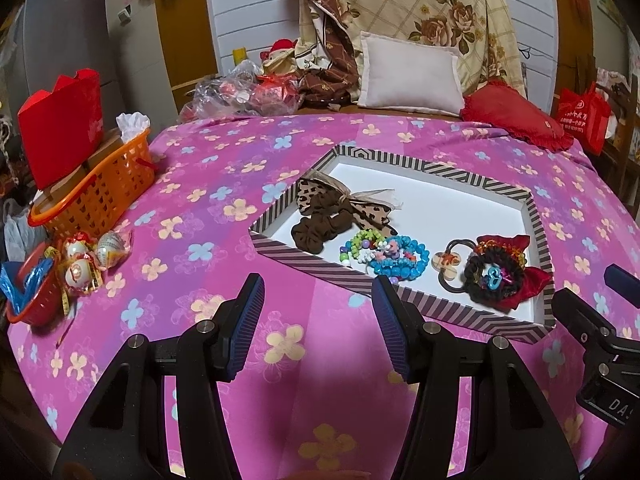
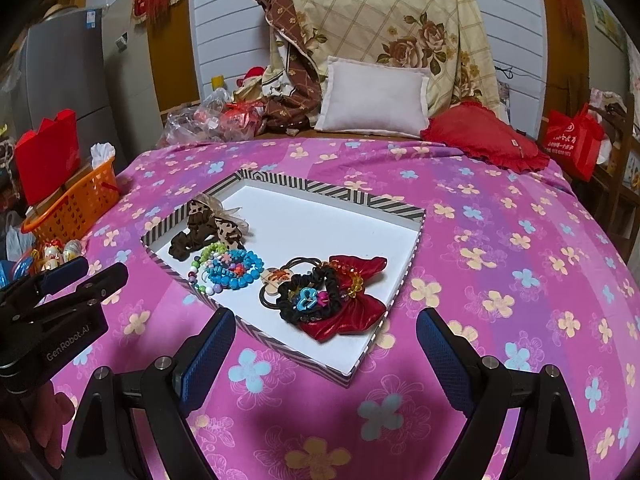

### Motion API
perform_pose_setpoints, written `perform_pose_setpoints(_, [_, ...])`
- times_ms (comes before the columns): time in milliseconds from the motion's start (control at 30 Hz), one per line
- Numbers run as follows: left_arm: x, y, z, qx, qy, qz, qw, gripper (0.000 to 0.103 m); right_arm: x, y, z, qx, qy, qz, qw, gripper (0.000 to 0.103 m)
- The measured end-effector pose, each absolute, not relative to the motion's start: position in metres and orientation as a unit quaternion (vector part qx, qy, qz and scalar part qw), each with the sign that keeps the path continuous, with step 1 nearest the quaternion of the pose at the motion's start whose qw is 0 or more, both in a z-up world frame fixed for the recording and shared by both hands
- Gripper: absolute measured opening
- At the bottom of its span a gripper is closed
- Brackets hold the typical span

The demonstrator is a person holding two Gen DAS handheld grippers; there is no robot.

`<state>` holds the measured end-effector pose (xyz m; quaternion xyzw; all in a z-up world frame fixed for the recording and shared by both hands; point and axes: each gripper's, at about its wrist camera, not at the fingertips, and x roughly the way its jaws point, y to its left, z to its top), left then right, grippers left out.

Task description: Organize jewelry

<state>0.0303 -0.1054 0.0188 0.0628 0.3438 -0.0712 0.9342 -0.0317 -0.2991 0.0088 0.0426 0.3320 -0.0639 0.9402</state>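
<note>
A shallow striped tray (image 1: 304,255) (image 2: 280,350) with a white floor lies on the pink flowered cloth. In it lie a leopard bow with brown scrunchies (image 1: 320,216) (image 2: 200,232), blue and green bead bracelets (image 1: 396,258) (image 2: 232,268), a black scrunchie (image 1: 492,276) (image 2: 308,296) on a red bow (image 1: 528,280) (image 2: 352,312), and a hair tie with a pale charm (image 1: 448,264) (image 2: 272,280). My left gripper (image 1: 320,320) is open and empty, just short of the tray's near rim. My right gripper (image 2: 326,356) is open and empty, over the tray's near corner.
An orange basket (image 1: 100,192) (image 2: 72,204) with a red box stands at the left edge. Wrapped eggs (image 1: 92,256) and a red bowl (image 1: 32,300) lie beside it. Pillows (image 1: 408,76) (image 2: 376,100) and a red cushion (image 2: 484,136) sit at the back.
</note>
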Motion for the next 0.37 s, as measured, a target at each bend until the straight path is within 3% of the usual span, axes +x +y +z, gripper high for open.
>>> perform_pose_setpoints(367, [0.0315, -0.0999, 0.0126, 0.053, 0.357, -0.076, 0.929, 0.056, -0.0368, -0.304, 0.0082, 0.047, 0.339, -0.06, 0.938, 0.09])
